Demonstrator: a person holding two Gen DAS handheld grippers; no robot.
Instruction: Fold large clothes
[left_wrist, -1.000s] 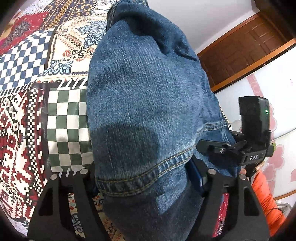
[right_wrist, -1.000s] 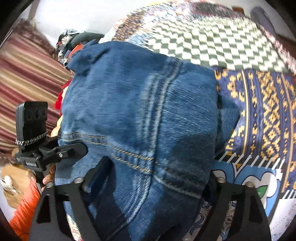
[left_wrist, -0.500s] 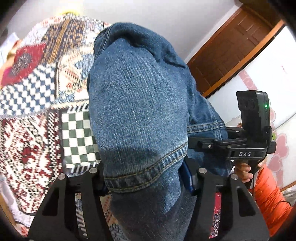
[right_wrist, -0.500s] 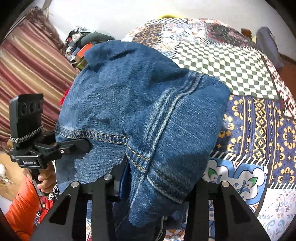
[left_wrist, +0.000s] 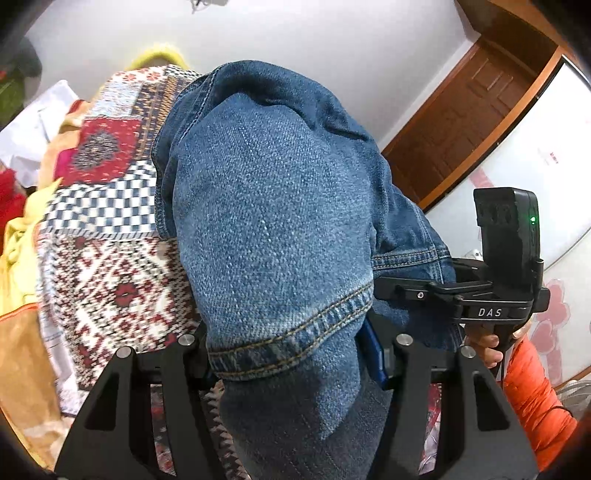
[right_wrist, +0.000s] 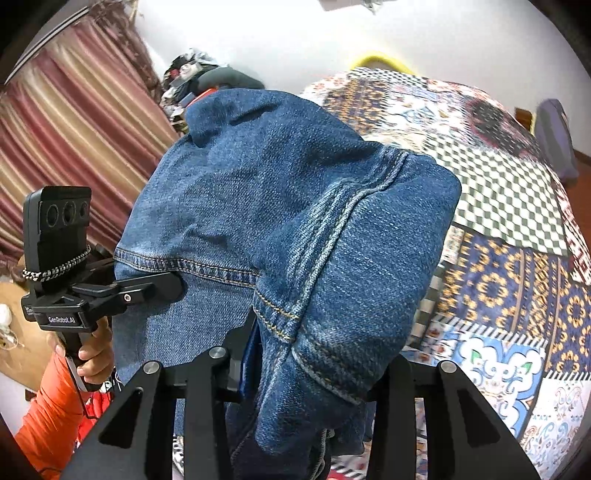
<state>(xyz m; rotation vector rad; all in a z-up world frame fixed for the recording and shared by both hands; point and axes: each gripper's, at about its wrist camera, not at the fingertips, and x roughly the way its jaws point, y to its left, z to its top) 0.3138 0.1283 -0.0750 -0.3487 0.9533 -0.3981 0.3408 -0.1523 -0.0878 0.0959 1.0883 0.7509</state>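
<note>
The left tongs (left_wrist: 291, 354) pinch a stitched hem of the blue denim garment (left_wrist: 273, 206), their fingers pressed on a thick bunch of cloth that bulges up and away from them, filling the middle of the left wrist view. From this grip the denim runs forward and upward, then drapes off toward the patchwork-covered bed (left_wrist: 107, 266) showing behind it on the left. To the right in that same view the other handle and an orange sleeve (left_wrist: 535, 402) appear, so the two grips sit near each other on the same garment.

The right tongs (right_wrist: 314, 354) likewise clamp a seamed fold of the denim garment (right_wrist: 295, 206), closed further than the left pair, with a double-stitched seam running up from the grip toward the far corner of the cloth. The left handle and the hand (right_wrist: 92, 350) holding it show at the left edge, just beside the hem.

The garment hangs lifted between both grips, above the bed (right_wrist: 517, 258), and how its long axis runs cannot be told while it is this bunched. The bed surface lies ahead of and below both tongs, so the coming lay-down probably goes forward and down, neither hand clearly nearer.
</note>
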